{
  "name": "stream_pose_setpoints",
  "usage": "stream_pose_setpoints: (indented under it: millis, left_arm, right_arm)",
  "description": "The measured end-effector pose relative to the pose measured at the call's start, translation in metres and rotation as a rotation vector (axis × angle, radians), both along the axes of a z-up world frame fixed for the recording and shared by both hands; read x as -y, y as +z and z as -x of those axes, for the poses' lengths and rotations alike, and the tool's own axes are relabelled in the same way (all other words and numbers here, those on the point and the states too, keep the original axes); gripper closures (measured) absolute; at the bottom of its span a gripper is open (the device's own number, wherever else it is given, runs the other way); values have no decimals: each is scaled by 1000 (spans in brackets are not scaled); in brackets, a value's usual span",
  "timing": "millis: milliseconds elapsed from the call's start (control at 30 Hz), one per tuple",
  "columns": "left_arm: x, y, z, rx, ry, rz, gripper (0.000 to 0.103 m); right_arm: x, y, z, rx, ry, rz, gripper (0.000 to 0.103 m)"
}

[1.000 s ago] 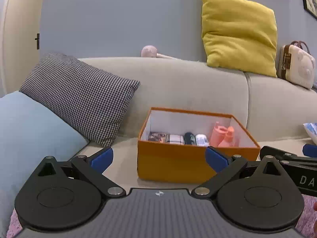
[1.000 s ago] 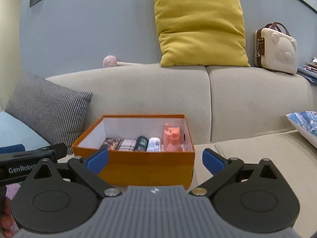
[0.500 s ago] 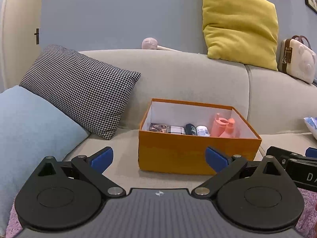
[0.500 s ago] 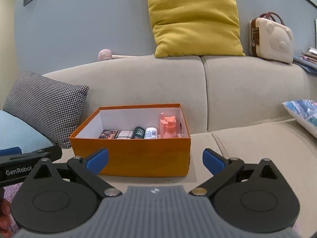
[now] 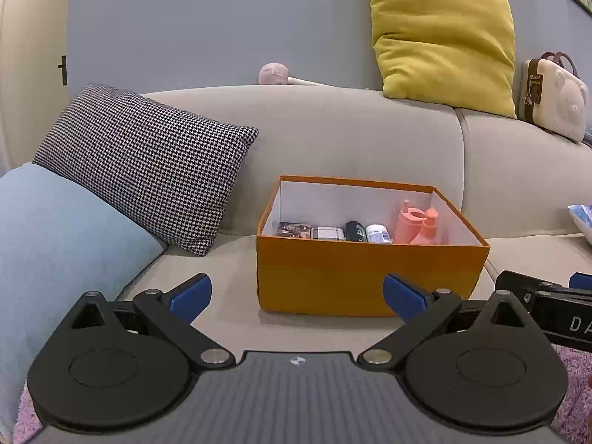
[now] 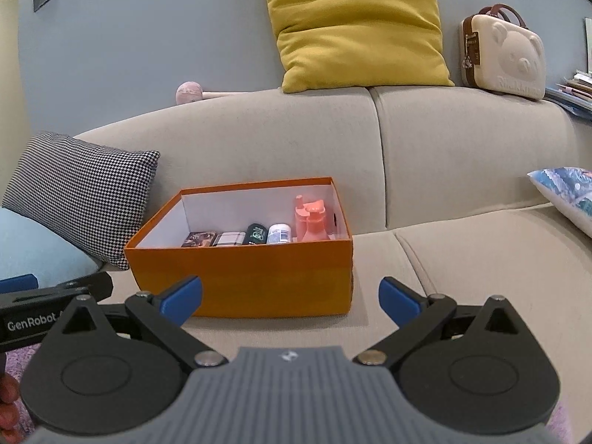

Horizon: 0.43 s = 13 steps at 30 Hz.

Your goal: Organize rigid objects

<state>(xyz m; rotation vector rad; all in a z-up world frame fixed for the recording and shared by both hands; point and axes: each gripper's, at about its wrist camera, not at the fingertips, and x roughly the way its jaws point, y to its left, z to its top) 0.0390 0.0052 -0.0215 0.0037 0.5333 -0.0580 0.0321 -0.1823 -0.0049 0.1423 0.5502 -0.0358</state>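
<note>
Blue-padded grippers backed off, both empty

Left gripper (image 5: 298, 292) and right gripper (image 6: 290, 294) hang spread wide, now farther from the orange box (image 5: 370, 277) on the sofa seat (image 6: 481, 259); bottles (image 6: 266, 234) sit rowed along its far wall, so sorting looks finished.

1 orange box (image 5: 370, 277), 4 cushions, 2 pink bottles (image 5: 418, 224), 4 small containers.

Pulled back and up from the orange box (image 5: 370, 277) over the last second: box now lower in both wrist views, more beige sofa seat (image 6: 462, 259) showing. Left gripper (image 5: 296, 292) and right gripper (image 6: 288, 294) equally wide throughout.
</note>
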Motion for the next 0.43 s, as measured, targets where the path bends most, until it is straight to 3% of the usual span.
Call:
stream_pose_setpoints:
  millis: [433]
  left_arm:
    - [0, -3, 0, -4, -5, 2, 0]
  right_arm:
    - [-1, -3, -3, -19, -1, -3, 2]
